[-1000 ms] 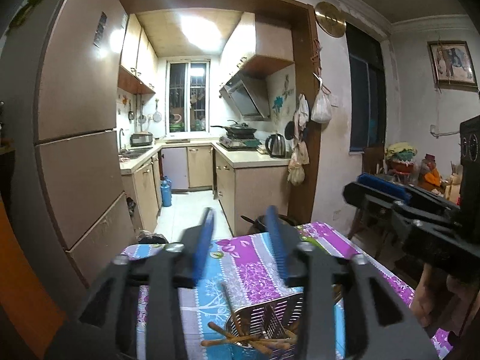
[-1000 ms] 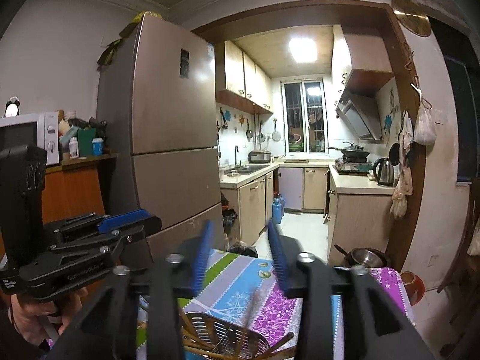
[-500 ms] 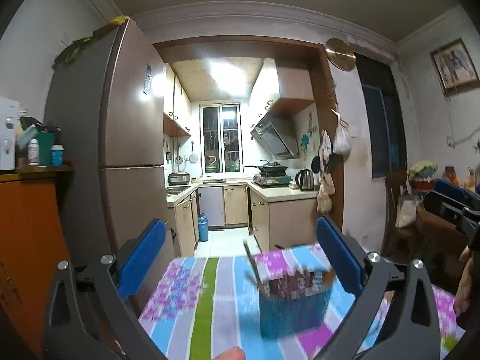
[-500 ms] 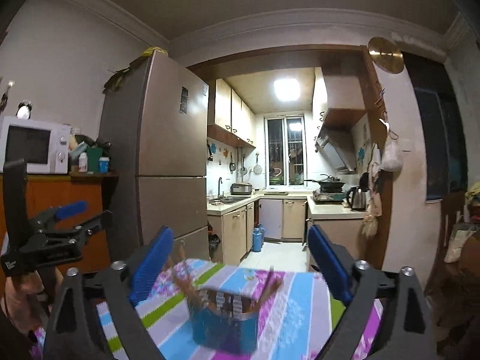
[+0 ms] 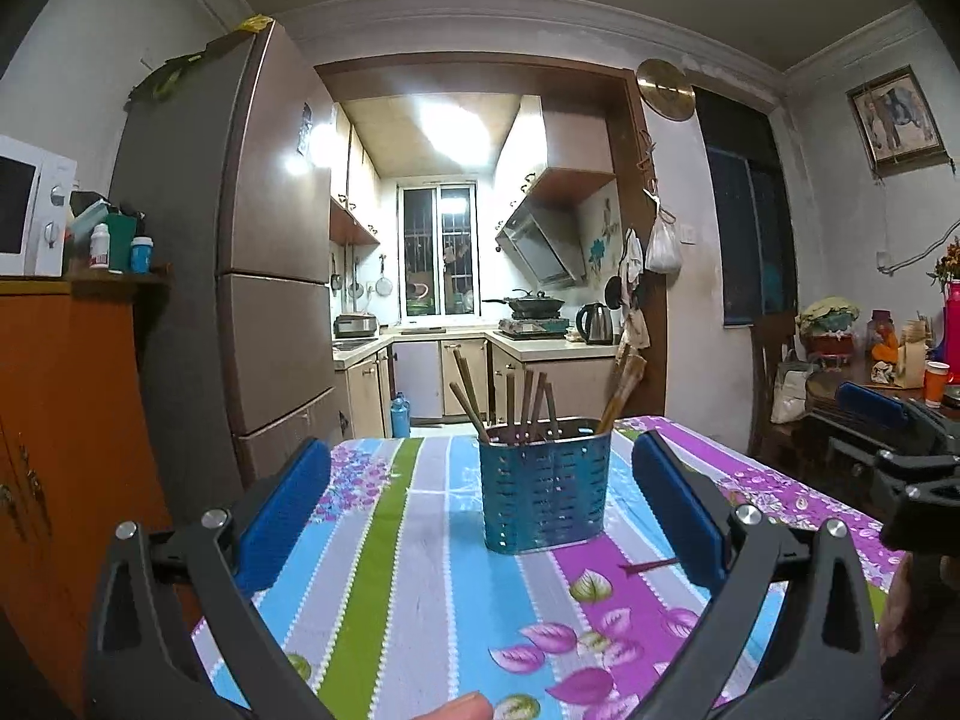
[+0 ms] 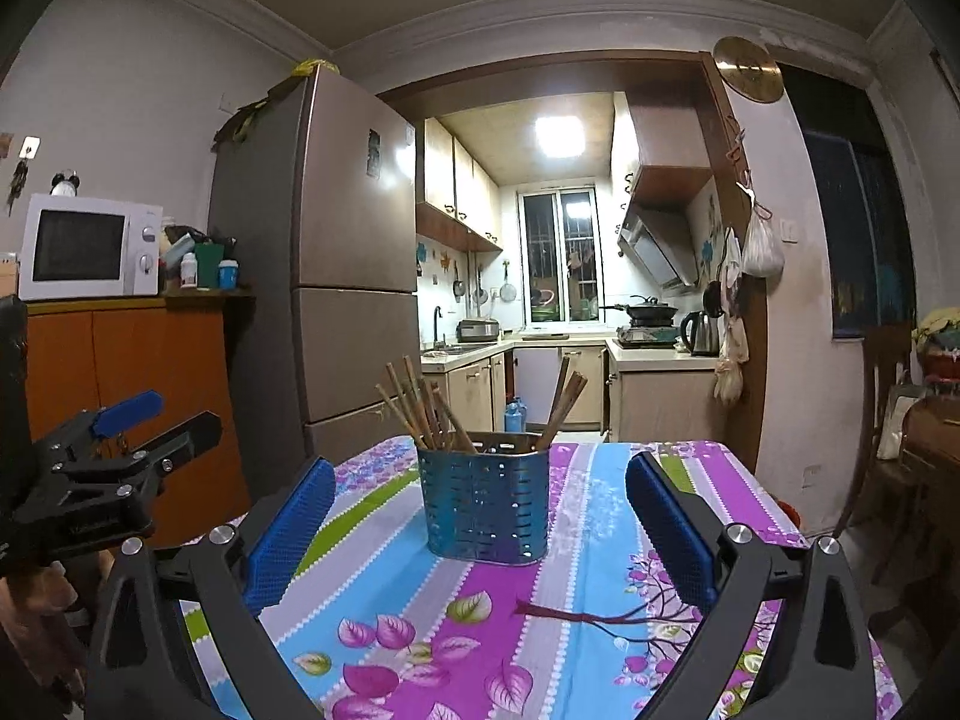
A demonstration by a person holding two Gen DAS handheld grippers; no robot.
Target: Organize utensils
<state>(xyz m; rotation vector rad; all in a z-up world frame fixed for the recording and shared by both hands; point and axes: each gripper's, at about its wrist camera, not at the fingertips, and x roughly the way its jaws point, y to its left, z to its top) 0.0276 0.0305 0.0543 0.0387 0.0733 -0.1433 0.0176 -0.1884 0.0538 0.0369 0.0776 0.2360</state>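
Note:
A perforated metal utensil holder [image 5: 545, 487] stands upright on the striped flowered tablecloth [image 5: 384, 588], with several wooden chopsticks [image 5: 516, 405] standing in it. It also shows in the right wrist view [image 6: 485, 505], with its chopsticks [image 6: 420, 405]. My left gripper [image 5: 480, 516] is open and empty, pulled back from the holder. My right gripper [image 6: 480, 525] is open and empty too, facing the holder from a short distance. Each gripper shows at the edge of the other's view: the right gripper [image 5: 900, 456] and the left gripper [image 6: 108, 462].
A tall fridge [image 5: 264, 276] and an orange cabinet [image 6: 132, 396] with a microwave [image 6: 84, 246] stand left of the table. The kitchen doorway lies behind. A cluttered side table [image 5: 888, 372] and a chair stand on the right.
Both grippers have opened wide and drawn back and down from above the holder. The holder now stands free on the table, seen from the side.

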